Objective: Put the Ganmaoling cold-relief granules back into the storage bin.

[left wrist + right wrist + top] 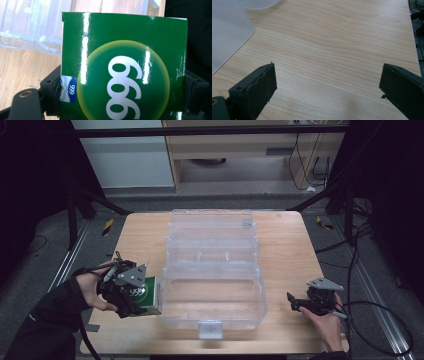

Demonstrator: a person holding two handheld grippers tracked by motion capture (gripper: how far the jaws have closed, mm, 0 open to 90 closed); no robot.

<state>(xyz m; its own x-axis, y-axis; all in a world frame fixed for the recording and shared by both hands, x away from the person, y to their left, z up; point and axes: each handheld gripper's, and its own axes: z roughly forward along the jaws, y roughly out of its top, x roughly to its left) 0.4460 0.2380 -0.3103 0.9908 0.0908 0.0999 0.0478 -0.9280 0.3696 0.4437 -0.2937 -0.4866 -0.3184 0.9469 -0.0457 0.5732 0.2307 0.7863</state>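
Nearest the person, at about seven o'clock on the desk (295,240), the left tongs (145,295) are clamped on a green carton (150,292) — a glossy box with a pale round badge and white numerals printed on its face. In the left gripper view the carton (125,62) stands between the two black jaws, each pressed against one of its narrow side edges, the broad printed face turned to the camera. It sits just beside the left wall of the clear plastic case (212,285), whether touching it I cannot tell.

The carton looks like thin card: light, I judge, and fairly stiff along its edges but ready to dent if squeezed on the broad face. The gloss suggests a slippery skin, so a hold across the narrow sides, low and square as it is now, seems the safe place — a hold near a corner could let it twist.

Over at five o'clock the right tongs (295,302) rest low by the desk edge, jaws apart with nothing between them; the right gripper view shows bare wood grain and a rounded corner of the case (229,32).

Farther off, from the middle toward twelve o'clock, the case lies open with nothing in its tiers, its latch (210,329) facing the person.
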